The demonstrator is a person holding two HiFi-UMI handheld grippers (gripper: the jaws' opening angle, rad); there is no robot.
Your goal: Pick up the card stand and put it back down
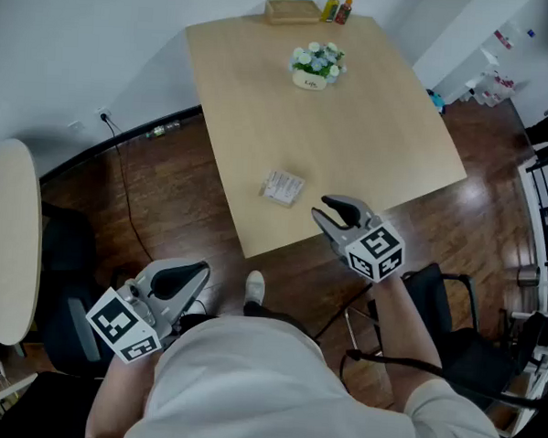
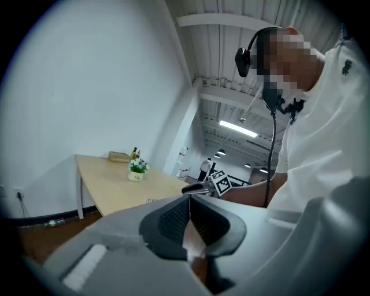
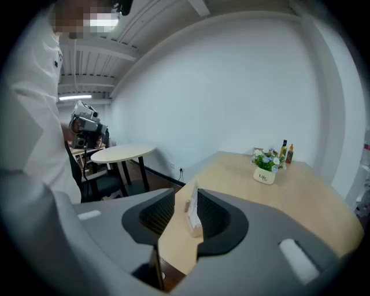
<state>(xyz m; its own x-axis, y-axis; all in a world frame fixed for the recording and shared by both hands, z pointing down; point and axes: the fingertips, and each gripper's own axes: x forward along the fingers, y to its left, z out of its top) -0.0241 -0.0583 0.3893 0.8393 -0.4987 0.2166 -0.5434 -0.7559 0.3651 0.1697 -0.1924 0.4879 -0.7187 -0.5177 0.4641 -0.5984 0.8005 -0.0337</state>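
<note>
Card stand (image 1: 282, 187) stands upright on the bench (image 1: 352, 126), towards the near corner. It is well apart from the flower pot (image 1: 316, 66) at the far end.

Right gripper (image 1: 327, 212): fingers apart, tilted down towards the stand. The head view puts it near the stand but short of it. The right gripper view lines the stand up in the gap between the fingers, with neither pad pressing on it. Nothing held.

Left gripper (image 1: 201, 274): off the bench, low by the person's body, fingers together and empty.

Judgement: the step in hand is the approach, and the pickup has not begun.

Risks from here:
- The stand looks light and thin. If one finger meets it before the other, it is likely to slide or topple rather than be gripped, so the gap needs to stay centred on it.
- The approach is slanted. Closing high on the card instead of low near the base may bend the card or pull it out of its holder.
- A sideways nudge could send it towards the near edge of the bench.
- If it is set down tilted, or the fingers open while it is above the surface, it could fall flat.
</note>
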